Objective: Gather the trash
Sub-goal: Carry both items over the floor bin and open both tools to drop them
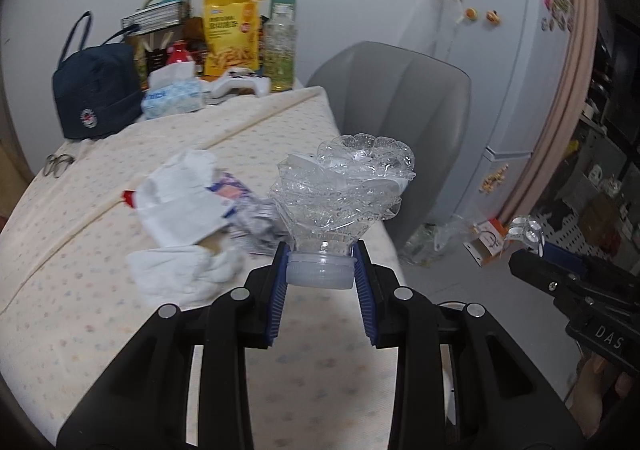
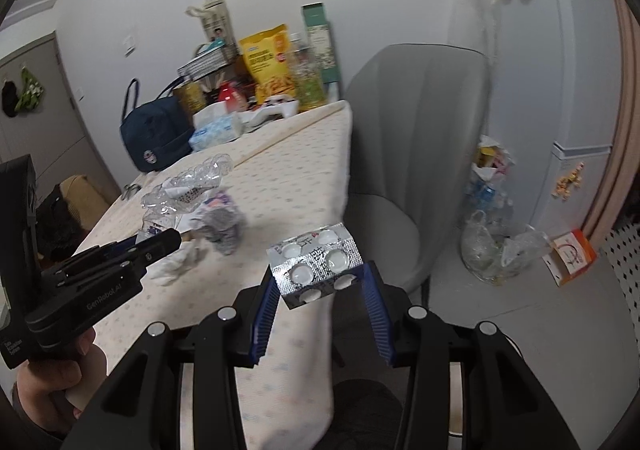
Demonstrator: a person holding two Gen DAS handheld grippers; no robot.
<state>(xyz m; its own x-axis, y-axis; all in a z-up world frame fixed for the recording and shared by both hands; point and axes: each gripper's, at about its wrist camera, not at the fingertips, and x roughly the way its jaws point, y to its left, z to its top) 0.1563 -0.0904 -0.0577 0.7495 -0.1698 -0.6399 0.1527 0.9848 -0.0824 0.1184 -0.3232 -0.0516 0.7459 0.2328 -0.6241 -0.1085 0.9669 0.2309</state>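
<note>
My left gripper (image 1: 321, 265) is shut on the white cap end of a crushed clear plastic bottle (image 1: 344, 185), held above the table's right edge. My right gripper (image 2: 318, 278) is shut on a silver pill blister pack (image 2: 316, 262), also lifted off the table. In the left wrist view the right gripper (image 1: 532, 246) shows at far right with the blister pack (image 1: 526, 232). The right wrist view has the left gripper (image 2: 160, 240) at left, carrying the bottle (image 2: 188, 183). Crumpled white tissues (image 1: 180, 209) and a printed wrapper (image 1: 236, 193) lie on the cream tablecloth (image 1: 100, 250).
A grey chair (image 2: 416, 153) stands by the table's right edge. On the floor beyond it are clear plastic bags of trash (image 2: 492, 242) and an orange-and-white box (image 2: 572, 256), beside a white fridge (image 1: 512, 49). At the table's back stand a navy bag (image 1: 96, 89), a tissue pack (image 1: 172, 97), a yellow snack bag (image 1: 232, 33).
</note>
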